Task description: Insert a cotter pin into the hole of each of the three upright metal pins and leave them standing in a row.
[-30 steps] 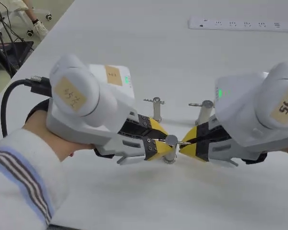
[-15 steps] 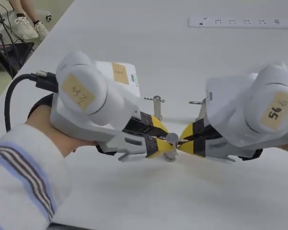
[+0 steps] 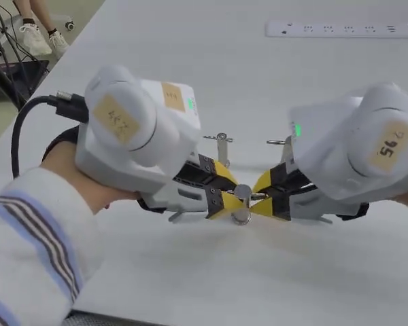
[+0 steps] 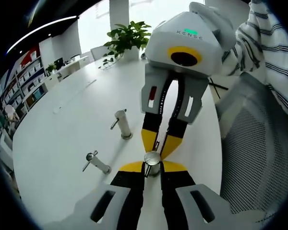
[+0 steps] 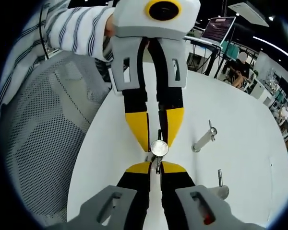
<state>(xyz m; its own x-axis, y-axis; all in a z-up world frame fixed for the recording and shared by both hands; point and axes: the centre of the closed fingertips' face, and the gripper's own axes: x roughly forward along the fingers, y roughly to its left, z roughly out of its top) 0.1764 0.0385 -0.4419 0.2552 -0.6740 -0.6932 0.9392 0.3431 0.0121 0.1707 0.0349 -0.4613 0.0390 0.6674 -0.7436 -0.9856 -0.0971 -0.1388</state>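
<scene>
White worktable (image 3: 190,75), open-plan office behind. Potted plant (image 4: 129,36) and shelving past the table's far end in the left gripper view. Mesh chair (image 5: 48,120) beside the table in the right gripper view. Power strip (image 3: 340,30) lies on the table well beyond both grippers.

Left gripper (image 3: 228,193): held in a hand (image 3: 68,178) with a striped sleeve (image 3: 27,244), black cable (image 3: 24,129) trailing off its rear. Jaws drawn in to a narrow gap. The near metal pin (image 3: 242,204) stands upright right at their yellow tips, shaft between them; they look closed on it.

Right gripper (image 3: 260,195): points straight at the left gripper, tips nearly meeting across the near metal pin. Jaws almost together, pinching a thin cotter pin (image 3: 256,197) that runs from its tips to the side of the near metal pin, just under the head. Cannot tell how far it sits in the hole.

Second metal pin (image 3: 222,148): upright, beyond the left gripper's tips, apart from them, with a cotter pin crosswise through its top.

Third metal pin (image 3: 285,147): upright, just behind the right gripper's body and partly hidden by it. A cotter end sticks out toward the second metal pin. In the left gripper view both stand off to the left of the jaws, each with its cross-piece in place.
</scene>
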